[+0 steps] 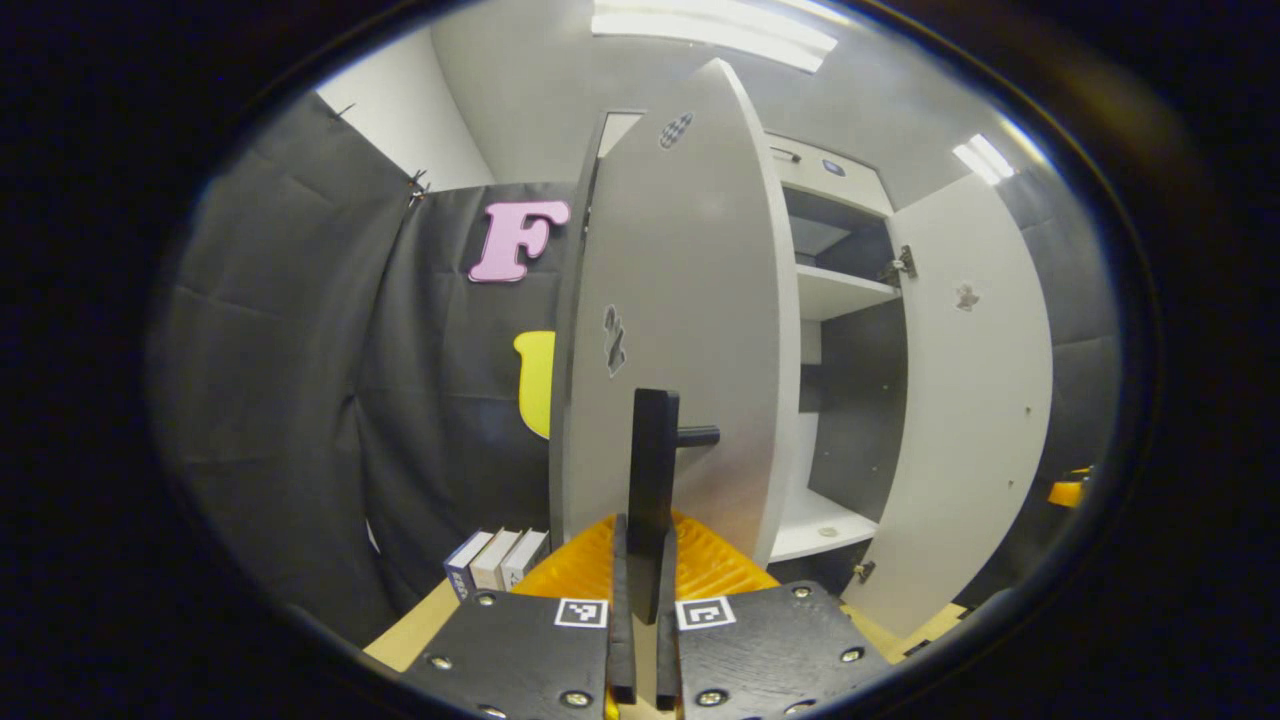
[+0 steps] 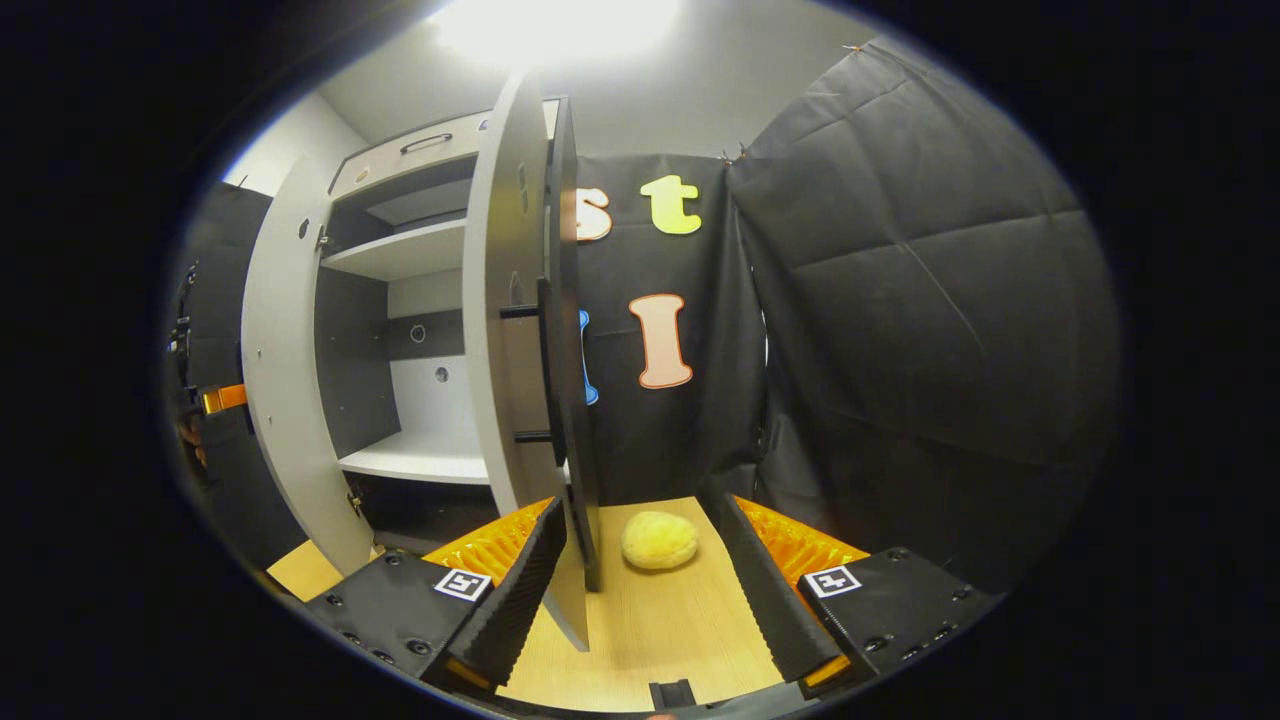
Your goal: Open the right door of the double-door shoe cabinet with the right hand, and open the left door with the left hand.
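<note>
Both doors of the grey shoe cabinet (image 1: pixel 835 290) stand open. In the left gripper view the left door (image 1: pixel 690 330) is seen nearly edge-on, and my left gripper (image 1: pixel 645 525) is shut on its black vertical bar handle (image 1: pixel 652 450). The right door (image 1: pixel 970 400) hangs swung out at the right. In the right gripper view my right gripper (image 2: pixel 640 508) is open. The right door (image 2: pixel 505 330) and its black handle (image 2: pixel 545 370) stand just inside the left finger (image 2: pixel 520 590), with no squeeze on them. The left door (image 2: pixel 290 400) shows farther left, past the open shelves (image 2: pixel 410 250).
A yellow rounded lump (image 2: pixel 659 540) lies on the wooden tabletop (image 2: pixel 650 620) ahead of the right gripper. Three books (image 1: pixel 497 560) stand by the black cloth wall left of the cabinet. Black cloth walls close in both sides.
</note>
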Motion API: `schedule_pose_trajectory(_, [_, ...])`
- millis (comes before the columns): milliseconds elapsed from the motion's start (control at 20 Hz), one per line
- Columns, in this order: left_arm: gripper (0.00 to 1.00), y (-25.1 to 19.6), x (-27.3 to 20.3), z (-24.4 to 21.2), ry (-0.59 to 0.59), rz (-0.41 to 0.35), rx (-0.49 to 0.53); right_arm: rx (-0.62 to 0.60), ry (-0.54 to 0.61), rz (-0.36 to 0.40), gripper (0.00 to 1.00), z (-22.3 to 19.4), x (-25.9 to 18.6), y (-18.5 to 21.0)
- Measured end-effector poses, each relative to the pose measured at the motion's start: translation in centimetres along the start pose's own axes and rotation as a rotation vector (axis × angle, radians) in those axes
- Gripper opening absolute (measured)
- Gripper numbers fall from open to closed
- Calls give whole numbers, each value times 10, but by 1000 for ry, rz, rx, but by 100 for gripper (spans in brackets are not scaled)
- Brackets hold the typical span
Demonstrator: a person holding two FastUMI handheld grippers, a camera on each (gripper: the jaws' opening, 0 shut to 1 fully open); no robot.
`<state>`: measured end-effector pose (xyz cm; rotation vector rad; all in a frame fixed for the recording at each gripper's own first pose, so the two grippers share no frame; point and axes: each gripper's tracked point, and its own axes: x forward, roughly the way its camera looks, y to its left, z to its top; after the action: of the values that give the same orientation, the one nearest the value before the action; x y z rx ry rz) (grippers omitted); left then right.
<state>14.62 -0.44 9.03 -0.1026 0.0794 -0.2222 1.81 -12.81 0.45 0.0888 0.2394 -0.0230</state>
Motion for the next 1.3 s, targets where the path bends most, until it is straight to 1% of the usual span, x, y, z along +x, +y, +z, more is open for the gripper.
schedule_pose_trajectory(50, [12,2,-1,1,-1,-1,-3,-3,0,0,98,0,-3,3])
schedule_pose_trajectory(100, [10,3,-2,1,-3,3,-1,-8,-2,0,98,1,-7,6])
schedule_pose_trajectory(200, [12,12,-7,4,-7,15,1,-23,-11,-14,98,4,-13,6])
schedule_pose_trajectory(400, [7,47,-10,-6,20,39,-15,-28,-23,-28,98,7,-25,13])
schedule_pose_trajectory(450, [9,56,-11,-11,35,48,-11,-30,-23,-32,98,10,-27,11])
schedule_pose_trajectory(500, [9,65,-10,-11,42,61,-6,-32,-24,-34,98,11,-29,14])
schedule_pose_trajectory(550, [10,80,-12,-7,36,96,9,-34,-23,-32,98,10,-29,19])
schedule_pose_trajectory(600, [7,97,-16,-3,28,126,26,-36,-20,-31,98,9,-29,25])
schedule_pose_trajectory(650, [5,107,-14,-4,32,118,25,-39,-16,-29,98,7,-31,30])
schedule_pose_trajectory(700, [2,109,-10,-10,42,83,-5,-42,-12,-25,98,6,-32,37])
schedule_pose_trajectory(750, [2,105,-9,-11,40,58,-33,-47,-8,-24,98,4,-34,43])
schedule_pose_trajectory(800, [2,106,-10,-9,39,48,-24,-52,-7,-25,98,4,-36,50])
schedule_pose_trajectory(900, [2,107,-14,-7,25,52,21,-61,-2,-21,98,2,-40,65])
schedule_pose_trajectory(1000, [2,105,-21,-11,23,47,44,-74,0,-17,98,-2,-47,81])
schedule_pose_trajectory(1050, [0,102,-26,-11,12,38,49,-79,2,-9,98,-10,-54,95])
schedule_pose_trajectory(1100, [2,103,-34,-9,-2,38,56,-84,1,2,98,-10,-57,103])
schedule_pose_trajectory(1200, [0,104,-56,-5,-17,50,61,-102,-3,26,98,-11,-64,117])
schedule_pose_trajectory(1250, [2,105,-68,-4,-21,57,63,-111,-5,41,99,-12,-66,123])
schedule_pose_trajectory(1300, [2,104,-82,-3,-31,68,64,-117,-9,55,100,-11,-68,128])
